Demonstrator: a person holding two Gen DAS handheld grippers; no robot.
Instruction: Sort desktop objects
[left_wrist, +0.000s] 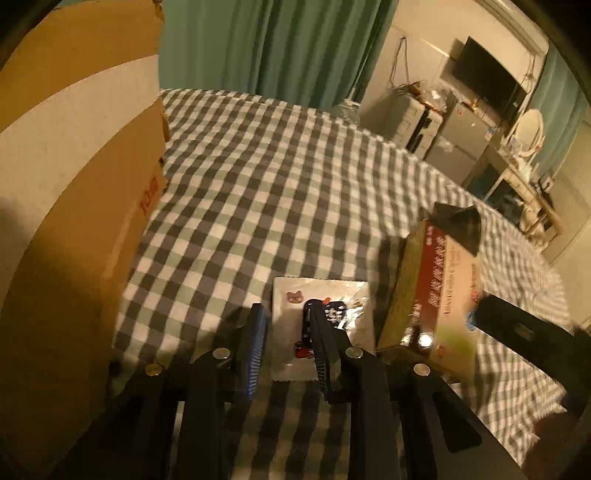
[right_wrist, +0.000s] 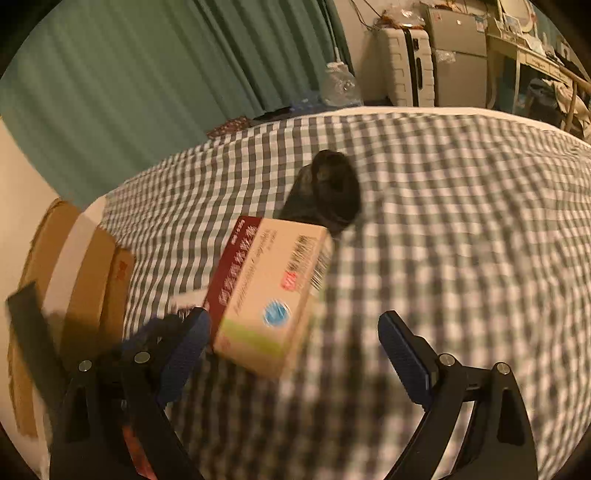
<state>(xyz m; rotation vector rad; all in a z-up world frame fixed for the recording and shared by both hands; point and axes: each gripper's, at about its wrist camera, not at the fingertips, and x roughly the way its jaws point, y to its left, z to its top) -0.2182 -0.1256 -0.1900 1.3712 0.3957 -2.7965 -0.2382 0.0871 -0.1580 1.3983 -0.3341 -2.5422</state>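
Left wrist view: left gripper (left_wrist: 284, 321) angled down over checked cloth (left_wrist: 258, 184). Jaws narrow, straddling a flat white sticker packet (left_wrist: 317, 295); whether pads actually press it — can't tell. Packet lies on cloth just left of medicine box (left_wrist: 432, 295), which stands tilted w/ a dark object (left_wrist: 458, 225) behind it. Cardboard cartons (left_wrist: 74, 184) stacked at left edge. Step, as judged: pickup of packet, approx. early in sort.

Right wrist view: right gripper (right_wrist: 295, 347) angled down, jaws wide, nothing held. Medicine box (right_wrist: 269, 295) sits btwn fingers but nearer left finger (right_wrist: 184, 350); no pad contact seen. Dark object (right_wrist: 328, 192) beyond box; cartons (right_wrist: 74, 277) far left. Frame blurred. Next move likely needs: centre jaws on box, close across its narrow sides, lift clear w/o knocking the packet.
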